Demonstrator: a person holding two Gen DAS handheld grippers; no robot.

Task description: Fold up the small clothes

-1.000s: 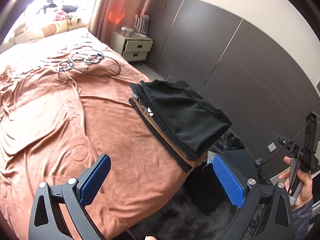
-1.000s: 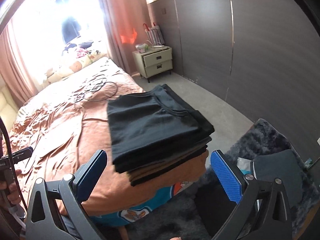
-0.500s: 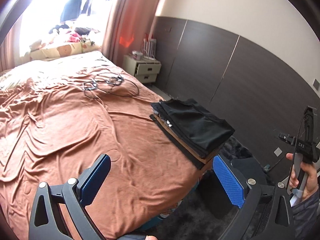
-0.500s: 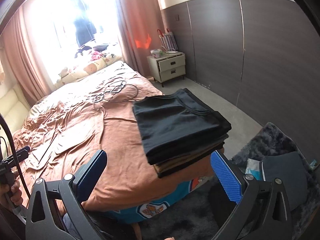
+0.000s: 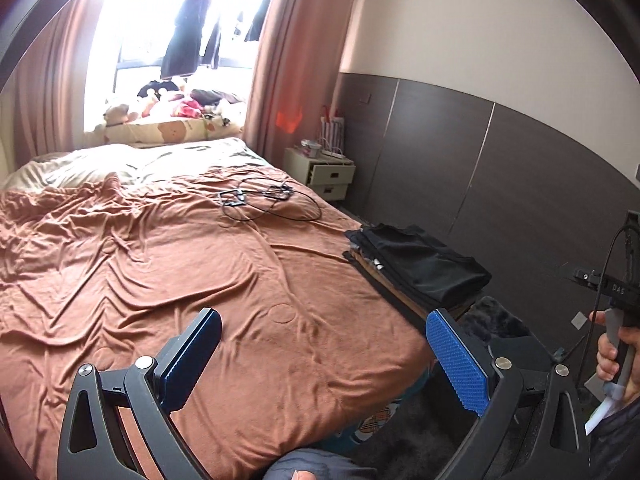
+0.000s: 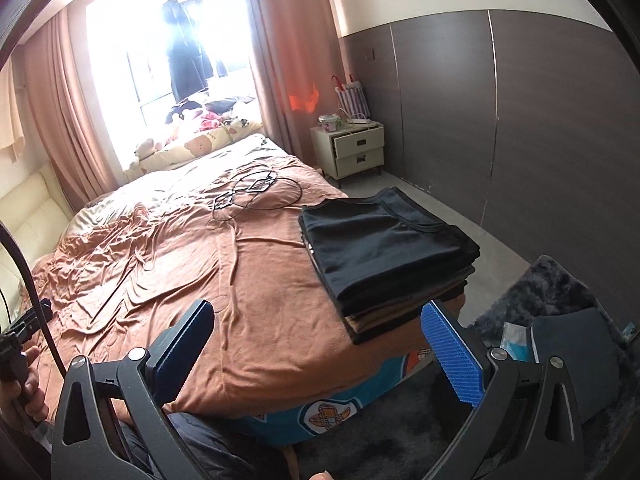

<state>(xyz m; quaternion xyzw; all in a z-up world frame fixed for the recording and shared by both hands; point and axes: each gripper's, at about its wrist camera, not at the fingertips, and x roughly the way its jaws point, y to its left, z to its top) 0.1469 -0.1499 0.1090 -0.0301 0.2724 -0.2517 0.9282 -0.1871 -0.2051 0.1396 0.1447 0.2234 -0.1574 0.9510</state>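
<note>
A stack of folded clothes, black on top with tan layers beneath, rests at the bed's near right corner. My left gripper is open and empty, held above the brown bedspread to the left of the stack. In the right wrist view, my right gripper is also open and empty, hovering over the bed's foot edge just in front of the stack. A hand holds the right gripper's handle at the right border of the left wrist view; the other hand shows at the left border of the right wrist view.
Black cables lie on the bedspread farther back. A bedside drawer unit stands by the dark panelled wall. A dark fluffy rug and a dark bin sit on the floor right of the bed. Pillows and toys line the window.
Both grippers have drawn back and tilted up, so the stack looks smaller and farther, and more of the bed, window and wall shows. Both stay open.
</note>
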